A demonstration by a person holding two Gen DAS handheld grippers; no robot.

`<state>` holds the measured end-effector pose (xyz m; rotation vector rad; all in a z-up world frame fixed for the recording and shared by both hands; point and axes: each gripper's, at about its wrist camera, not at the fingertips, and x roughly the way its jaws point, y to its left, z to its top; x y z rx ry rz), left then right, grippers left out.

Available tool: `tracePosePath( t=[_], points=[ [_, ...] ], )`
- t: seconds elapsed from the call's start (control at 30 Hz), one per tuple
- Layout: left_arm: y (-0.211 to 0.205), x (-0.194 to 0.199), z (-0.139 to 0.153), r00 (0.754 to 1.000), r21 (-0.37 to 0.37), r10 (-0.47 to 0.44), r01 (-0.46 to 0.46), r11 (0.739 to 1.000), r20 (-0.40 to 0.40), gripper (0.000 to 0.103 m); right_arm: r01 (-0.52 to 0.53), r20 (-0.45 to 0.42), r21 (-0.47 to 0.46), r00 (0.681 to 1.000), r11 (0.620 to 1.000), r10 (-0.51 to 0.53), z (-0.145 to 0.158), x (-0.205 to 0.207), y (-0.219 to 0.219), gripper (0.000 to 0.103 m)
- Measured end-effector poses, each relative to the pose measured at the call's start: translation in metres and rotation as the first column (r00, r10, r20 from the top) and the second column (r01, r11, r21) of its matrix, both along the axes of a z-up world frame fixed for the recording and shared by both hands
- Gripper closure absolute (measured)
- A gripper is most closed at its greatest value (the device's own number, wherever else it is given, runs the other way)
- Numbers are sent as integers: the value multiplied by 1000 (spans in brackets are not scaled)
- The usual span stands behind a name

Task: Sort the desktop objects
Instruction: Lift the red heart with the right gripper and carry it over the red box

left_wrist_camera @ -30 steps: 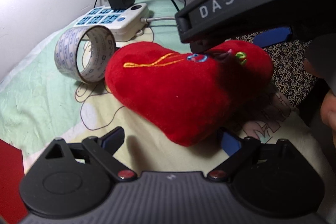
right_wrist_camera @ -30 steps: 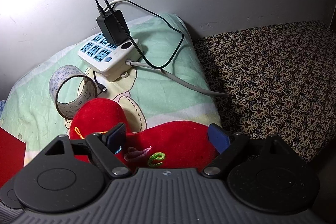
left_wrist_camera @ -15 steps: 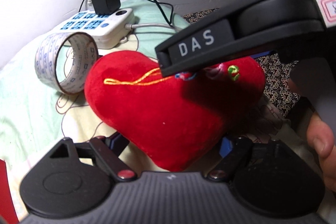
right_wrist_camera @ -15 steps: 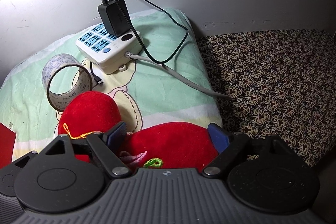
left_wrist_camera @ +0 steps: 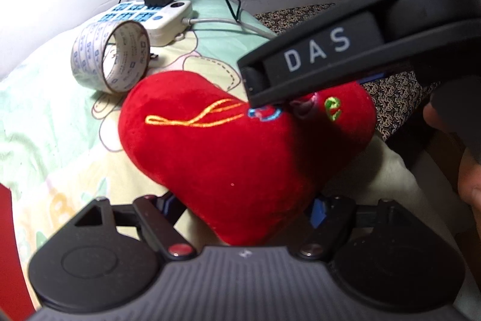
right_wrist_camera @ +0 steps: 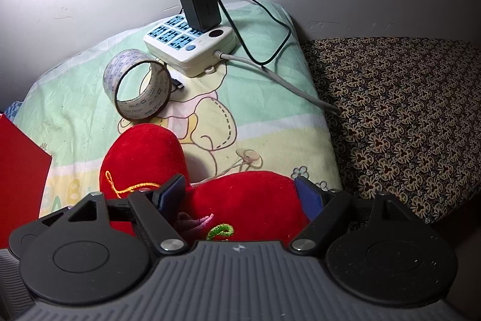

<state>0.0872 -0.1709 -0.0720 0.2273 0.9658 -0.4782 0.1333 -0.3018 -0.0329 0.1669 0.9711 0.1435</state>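
Observation:
A red heart-shaped plush with embroidered letters sits over the pale green cartoon cloth. My left gripper has its blue-padded fingers on both sides of the heart's pointed tip, pressing it. My right gripper straddles the heart's right lobe from above, fingers against it. In the left wrist view the right gripper's black body marked DAS reaches over the plush. A roll of clear printed tape stands on edge behind the heart.
A white power strip with blue sockets and a black charger lies at the back by the grey wall, cables trailing right. A red box sits at the left edge. A dark patterned fabric covers the right side.
Both grippers have closed in on the plush heart. The left gripper's fingers moved from beside the tip to around it, and the heart appears slightly raised and shifted.

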Motion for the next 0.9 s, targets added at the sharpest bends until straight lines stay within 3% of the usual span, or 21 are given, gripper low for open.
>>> tracePosePath(
  t=[0.2,0.4,0.63,0.9],
  points=[
    [38,-51,-1,1000,26,14,-13,1000,-22,26,-38,-63,98,997,994,44,-5,-44,21,21],
    [64,-85,13,999,9,31,-31,999,-25,26,-95,-53,84,994,992,100,3,-82,51,21],
    [88,-104,73,985,-62,62,-53,997,160,26,-98,123,77,989,992,88,66,-104,67,21],
    [176,-108,130,943,-124,171,-140,982,286,26,-167,338,6,928,986,156,132,-117,151,21]
  ],
)
